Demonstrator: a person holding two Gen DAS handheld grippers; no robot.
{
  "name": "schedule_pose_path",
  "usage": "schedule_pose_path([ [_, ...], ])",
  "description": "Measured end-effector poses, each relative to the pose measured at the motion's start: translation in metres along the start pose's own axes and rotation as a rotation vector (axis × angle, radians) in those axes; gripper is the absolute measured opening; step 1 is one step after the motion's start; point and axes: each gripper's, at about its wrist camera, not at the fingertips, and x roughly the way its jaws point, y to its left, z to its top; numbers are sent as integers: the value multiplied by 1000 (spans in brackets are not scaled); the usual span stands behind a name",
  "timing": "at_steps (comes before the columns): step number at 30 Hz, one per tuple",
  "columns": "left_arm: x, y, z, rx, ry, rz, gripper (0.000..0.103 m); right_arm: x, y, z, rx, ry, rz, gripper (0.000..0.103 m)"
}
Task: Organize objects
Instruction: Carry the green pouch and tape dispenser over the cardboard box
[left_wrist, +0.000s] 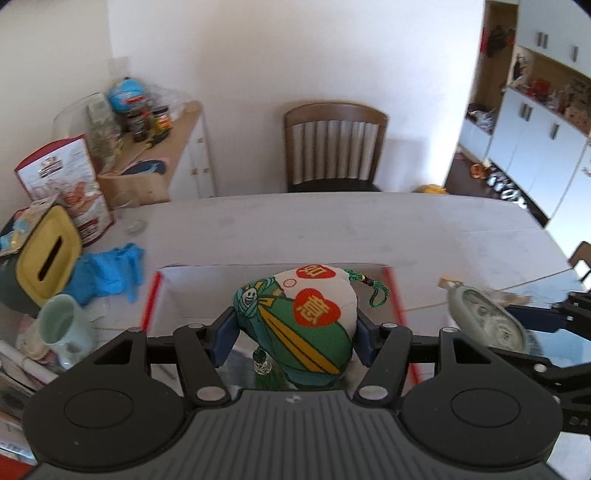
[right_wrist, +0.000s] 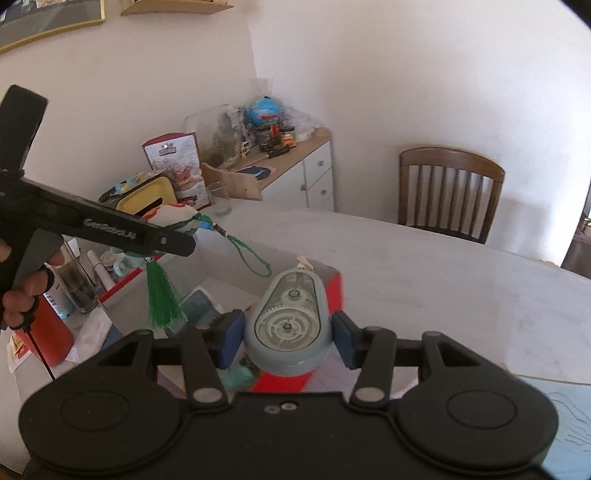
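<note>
pouch (left_wrist: 295, 317) above box (left_wrist: 153, 295), chair (left_wrist: 334, 147) behind table (left_wrist: 332, 229)

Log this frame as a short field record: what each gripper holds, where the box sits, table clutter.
left gripper: shut on embroidered sachet, green tassel hanging below
right gripper: shut on correction tape dispenser, gears visible through its clear face
box: red-edged, open, on the table below both grippers
table left side: yellow tissue box, blue gloves, pale green mug, empty glass
background: wooden chair, white cabinet with jars on top
</note>
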Motion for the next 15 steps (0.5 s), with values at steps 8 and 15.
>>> schedule_pose_path([
  [8,41,42,0,-7,29,82,62,42,25,3,-2,40,-4,50],
  [15,79,54,-2,27,75,112,62,78,42,1,-20,92,-12,50],
])
